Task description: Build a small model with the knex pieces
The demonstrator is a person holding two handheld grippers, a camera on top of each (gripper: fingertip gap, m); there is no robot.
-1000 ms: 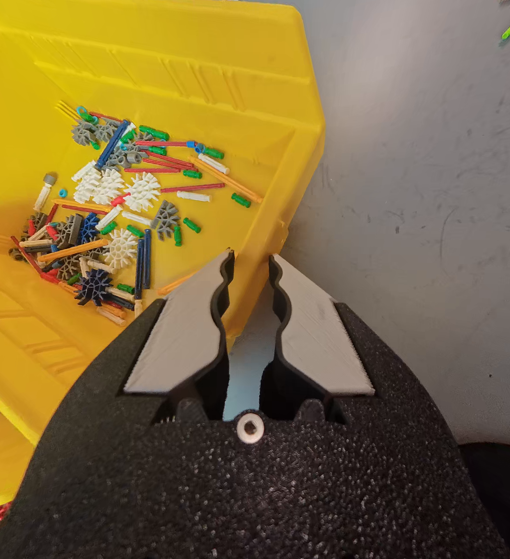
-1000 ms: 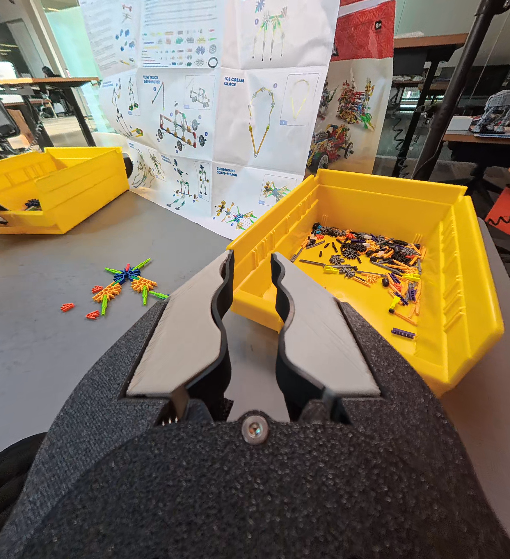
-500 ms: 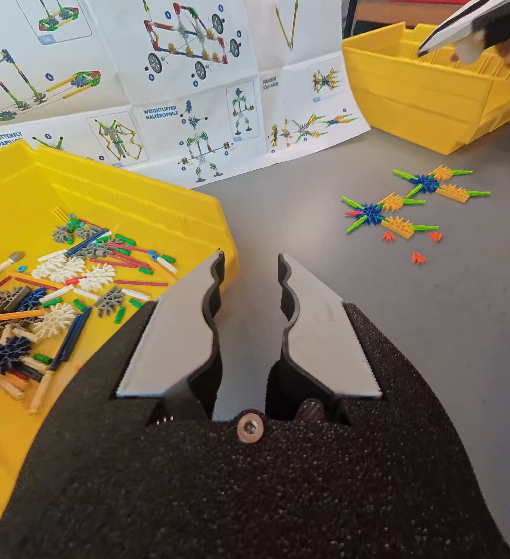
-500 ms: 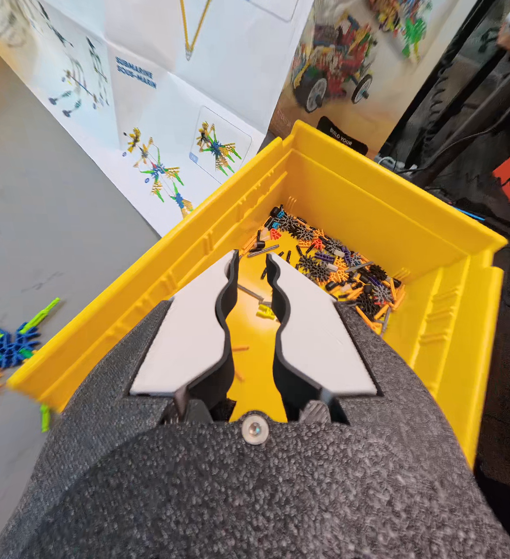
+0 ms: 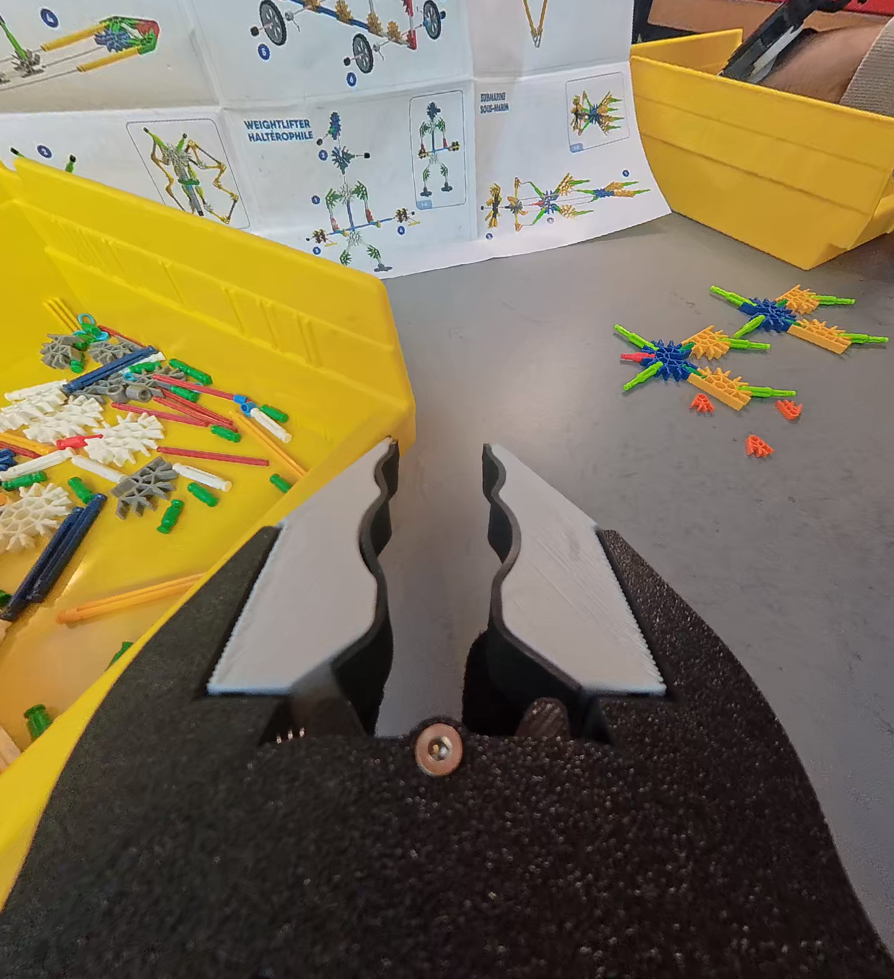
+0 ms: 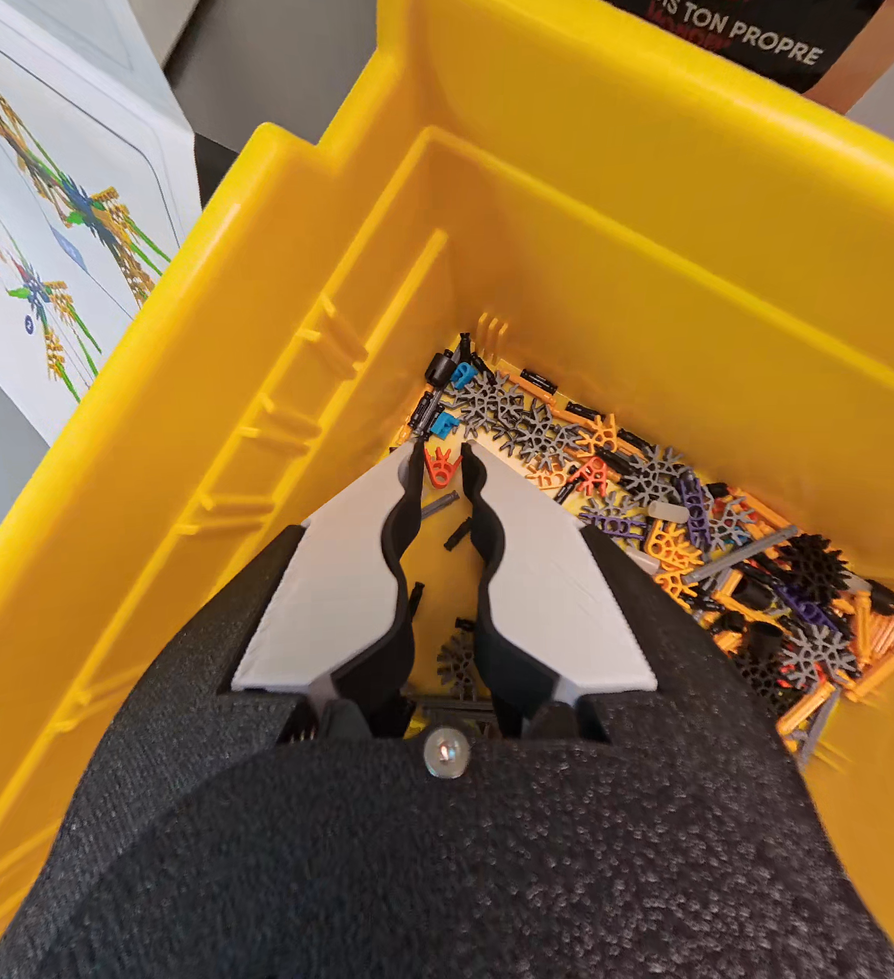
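My left gripper (image 5: 440, 450) is open and empty over the grey table (image 5: 646, 556), beside the right wall of a yellow bin (image 5: 296, 296) holding several white, grey and blue connectors and coloured rods. My right gripper (image 6: 438, 450) is open, low inside a second yellow bin (image 6: 646, 254), its tips on either side of a small red connector (image 6: 442, 466), not closed on it. A heap of grey, black, orange and purple pieces (image 6: 672, 519) lies to the right of it. The second bin (image 5: 752, 159) shows far right in the left wrist view, with a person's sleeve (image 5: 889, 69) over it.
Two flat assemblies of blue hubs, orange connectors and green rods (image 5: 699, 360) lie on the table with three loose red connectors (image 5: 757, 447) near them. A large white instruction sheet (image 5: 381, 132) stands behind, also at the left edge of the right wrist view (image 6: 36, 212). The gap from one gripper's tips to the other's is roughly 50 centimetres.
My right gripper swung from above the table into the second bin and dropped down to the red connector. My left gripper tilted up from over its bin to face the table and opened a little wider.
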